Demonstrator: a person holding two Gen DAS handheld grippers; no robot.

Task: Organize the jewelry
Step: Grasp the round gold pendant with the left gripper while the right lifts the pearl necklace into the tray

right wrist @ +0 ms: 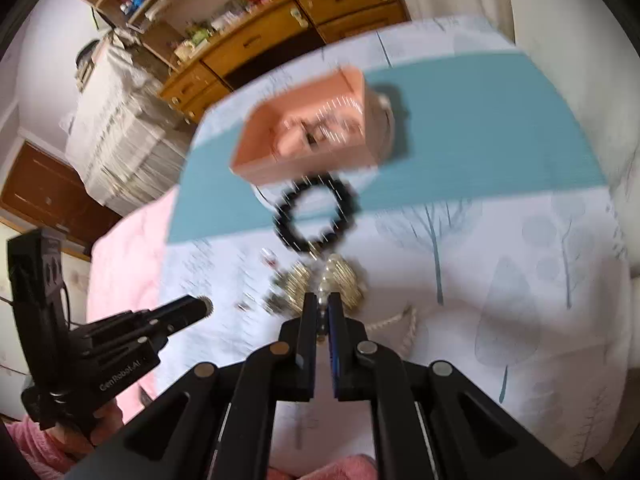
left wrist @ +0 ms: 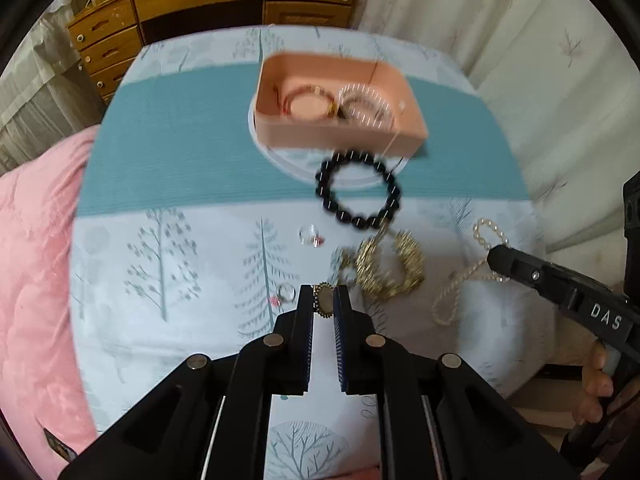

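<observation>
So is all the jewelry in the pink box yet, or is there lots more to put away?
Not yet. Some bracelets already lie in the pink box. Right now the left gripper pinches a gold oval brooch, and the right gripper pinches a pearl strand. Left on the cloth: the black bead bracelet, the gold chain pile and two small rings.

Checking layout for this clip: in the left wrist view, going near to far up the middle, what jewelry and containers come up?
Oval gold brooch in the left gripper fingers → gold chain pile → black bead bracelet → pink box.
</observation>
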